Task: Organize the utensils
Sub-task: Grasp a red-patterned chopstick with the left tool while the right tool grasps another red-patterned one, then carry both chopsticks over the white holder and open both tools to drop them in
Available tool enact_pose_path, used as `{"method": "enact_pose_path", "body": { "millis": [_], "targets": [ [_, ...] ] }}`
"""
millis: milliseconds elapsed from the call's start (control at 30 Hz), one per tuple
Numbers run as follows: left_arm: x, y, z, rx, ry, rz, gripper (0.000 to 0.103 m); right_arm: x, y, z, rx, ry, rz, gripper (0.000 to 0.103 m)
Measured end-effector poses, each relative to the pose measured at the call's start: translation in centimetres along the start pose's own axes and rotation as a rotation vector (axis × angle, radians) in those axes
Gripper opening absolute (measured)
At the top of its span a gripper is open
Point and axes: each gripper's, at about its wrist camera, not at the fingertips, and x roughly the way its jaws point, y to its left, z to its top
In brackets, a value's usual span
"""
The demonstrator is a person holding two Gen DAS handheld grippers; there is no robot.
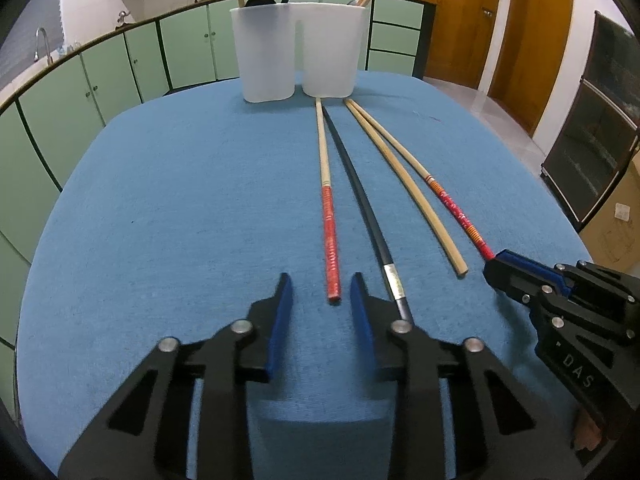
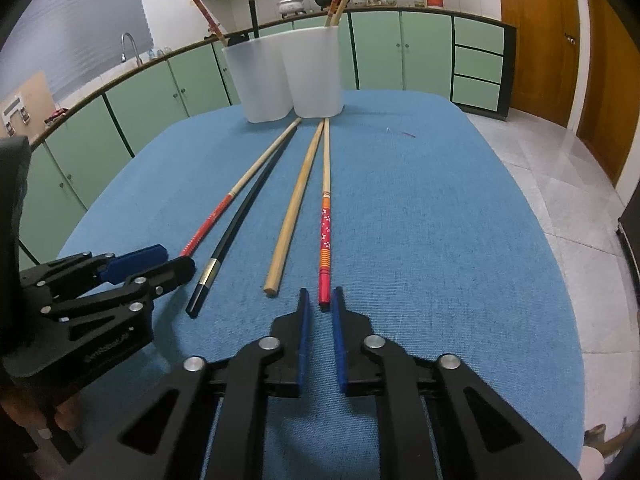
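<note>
Several chopsticks lie on the blue table cloth (image 1: pixel 160 220), pointing at two translucent white cups (image 1: pixel 264 52) (image 2: pixel 312 72) at the far edge. A red-handled chopstick (image 1: pixel 329 240) ends between the tips of my open left gripper (image 1: pixel 322 284). A black chopstick (image 1: pixel 368 216) passes beside its right finger. A plain wooden chopstick (image 2: pixel 290 220) lies in the middle. A red flowered chopstick (image 2: pixel 325 248) ends at the tips of my right gripper (image 2: pixel 320 296), whose jaws stand narrowly open around its end. Both cups hold upright chopsticks.
Green kitchen cabinets (image 1: pixel 100 80) and a counter with pots run behind the table. Wooden doors (image 1: pixel 460 20) and a tiled floor (image 2: pixel 560 168) lie to the right. A dark glass cabinet (image 1: pixel 592 132) stands at the far right.
</note>
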Motion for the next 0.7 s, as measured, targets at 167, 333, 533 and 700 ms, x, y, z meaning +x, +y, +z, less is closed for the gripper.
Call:
{"method": "enact_pose_path", "body": {
  "millis": [167, 333, 533, 700],
  "targets": [
    [0.0, -0.2, 0.1, -0.002, -0.001, -0.005, 0.005, -0.2, 0.0, 0.1, 0.001, -0.003, 0.004, 0.005],
    [-2.1, 0.1, 0.9, 0.006, -0.059, 0.001, 0.005, -2.0, -0.1, 0.8, -0.027, -0.035, -0.007, 0.005],
    [-6.0, -0.2, 2.8, 0.06, -0.163, 0.044, 0.005, -5.6, -0.6, 3.0, -0.061, -0.104, -0.035, 0.005],
    [-9.7, 0.1, 4.9, 0.062, -0.267, 0.069, 0.005, -8.6, -1.1, 5.3, -0.07, -0.181, -0.048, 0.005]
  ]
}}
